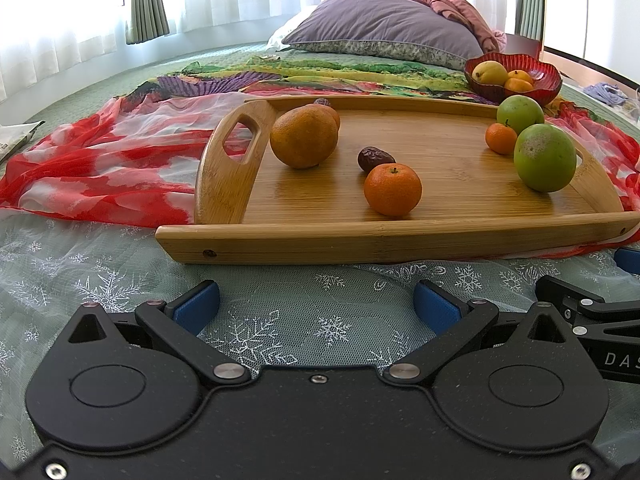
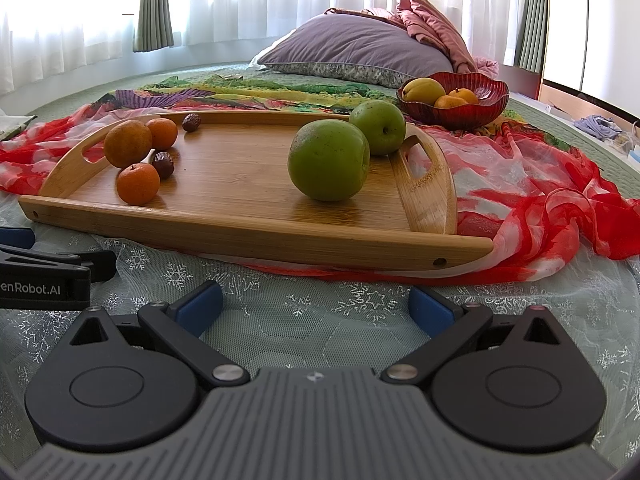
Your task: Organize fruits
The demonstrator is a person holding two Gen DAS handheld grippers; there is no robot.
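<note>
Both grippers, left and right, rest low on snowflake lace just short of bamboo tray, jaws spread wide, nothing held. Fruit split two ways: green apples, mandarins, larger orange, dates loose on tray; pear + small oranges in red glass bowl behind it. Fits sorting partway or a finished split by kind; can't tell which.

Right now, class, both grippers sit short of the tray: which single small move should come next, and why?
Probably ease the right gripper forward toward the nearer green apple. It hangs open and empty over the lace cloth, that apple is the closest fruit ahead on the wooden tray, and the red bowl beyond already holds fruit.
</note>
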